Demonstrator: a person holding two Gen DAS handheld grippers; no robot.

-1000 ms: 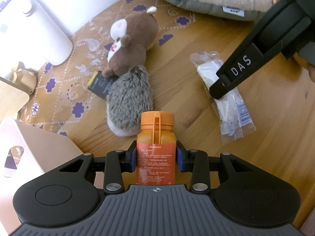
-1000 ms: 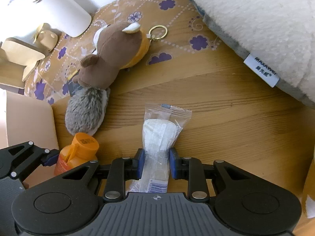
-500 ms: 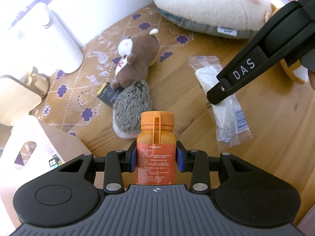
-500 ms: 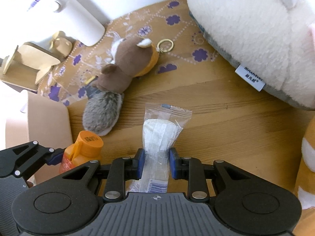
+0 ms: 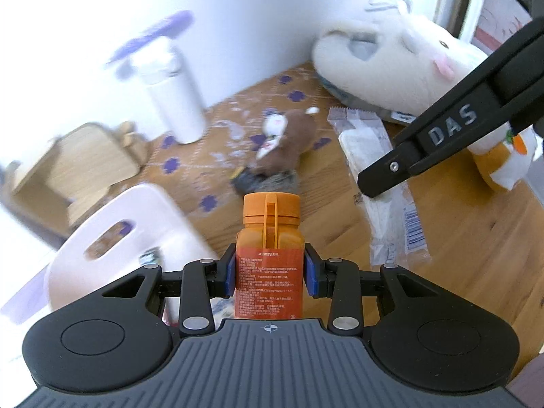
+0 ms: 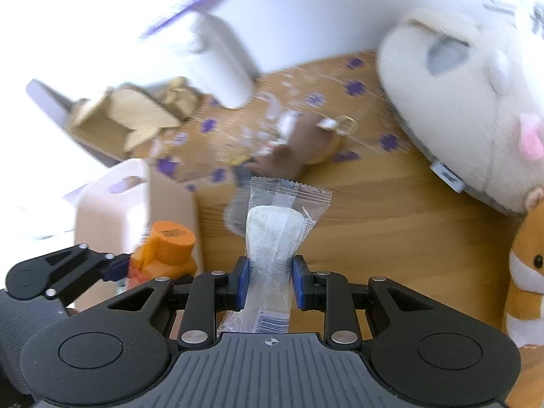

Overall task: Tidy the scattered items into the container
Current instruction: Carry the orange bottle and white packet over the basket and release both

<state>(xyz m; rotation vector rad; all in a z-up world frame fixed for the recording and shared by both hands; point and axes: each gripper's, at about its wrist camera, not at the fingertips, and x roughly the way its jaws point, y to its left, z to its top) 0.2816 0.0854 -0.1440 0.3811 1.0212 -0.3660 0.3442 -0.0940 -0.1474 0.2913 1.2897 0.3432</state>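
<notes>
1. The left gripper is clamping the orange bottle upright between its pads; the bottle is hanging just beside the pale pink container.
2. The right gripper is pinching the clear packet at its middle; the packet is lifting above the wooden table.

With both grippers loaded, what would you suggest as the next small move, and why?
Probably carry the left gripper leftward over the pink bin and release: it is shut on the orange bottle, the bin sits just left, and the right gripper holds the packet.
</notes>
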